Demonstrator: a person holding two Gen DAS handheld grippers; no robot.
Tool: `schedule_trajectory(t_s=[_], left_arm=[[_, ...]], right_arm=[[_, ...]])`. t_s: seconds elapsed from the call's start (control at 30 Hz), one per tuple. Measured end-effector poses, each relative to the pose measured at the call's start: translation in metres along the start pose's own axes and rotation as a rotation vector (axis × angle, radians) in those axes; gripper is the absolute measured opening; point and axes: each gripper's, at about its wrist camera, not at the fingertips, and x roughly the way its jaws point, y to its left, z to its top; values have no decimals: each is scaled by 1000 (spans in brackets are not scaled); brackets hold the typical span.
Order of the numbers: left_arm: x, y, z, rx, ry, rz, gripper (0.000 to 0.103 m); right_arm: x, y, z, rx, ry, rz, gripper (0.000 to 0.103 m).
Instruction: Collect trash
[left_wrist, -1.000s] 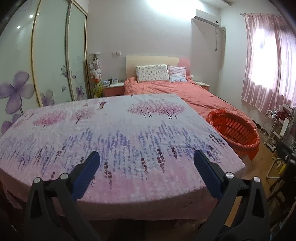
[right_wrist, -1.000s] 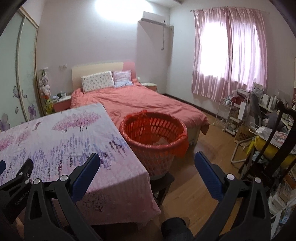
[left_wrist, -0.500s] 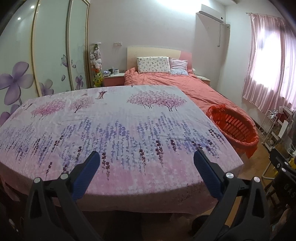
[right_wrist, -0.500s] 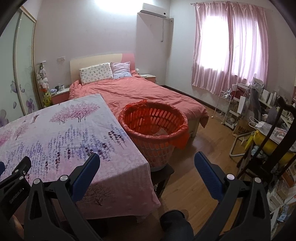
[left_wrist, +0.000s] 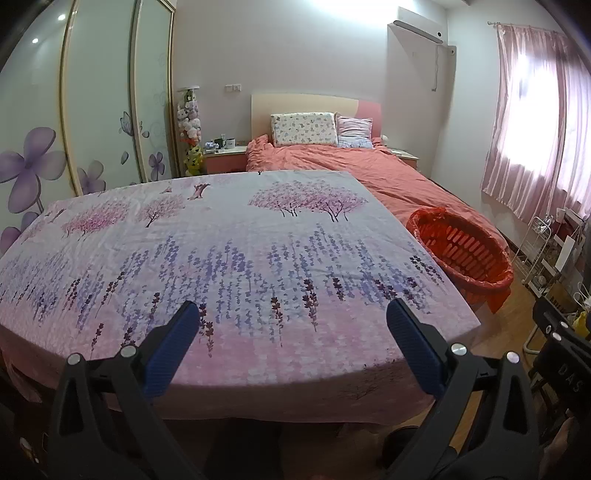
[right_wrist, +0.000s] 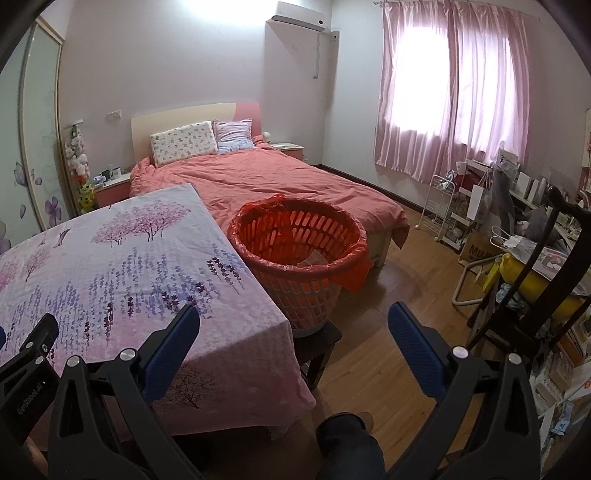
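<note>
I see the table (right_wrist: 110, 266) nearest me. The basket (right_wrist: 299, 258) stands on a stool (right_wrist: 317, 339) just beside the table's right edge, something pale lying in it. The bed (right_wrist: 280, 181) lies behind the table, its pillows (right_wrist: 184, 142) at the far end.

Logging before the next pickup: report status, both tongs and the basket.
Left tongs open, empty, over the floral tablecloth. Right tongs open, empty. Red lined basket on a stool beside the table, something pale inside. No trash on the cloth, nothing blocking.
</note>
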Motion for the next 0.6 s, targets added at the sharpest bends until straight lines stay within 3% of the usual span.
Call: schedule_trajectory(t_s=[0.6], left_arm=[[-14,-8,3,11,-40,-26,99]], right_arm=[[-4,-3,0,12,-7,11,101]])
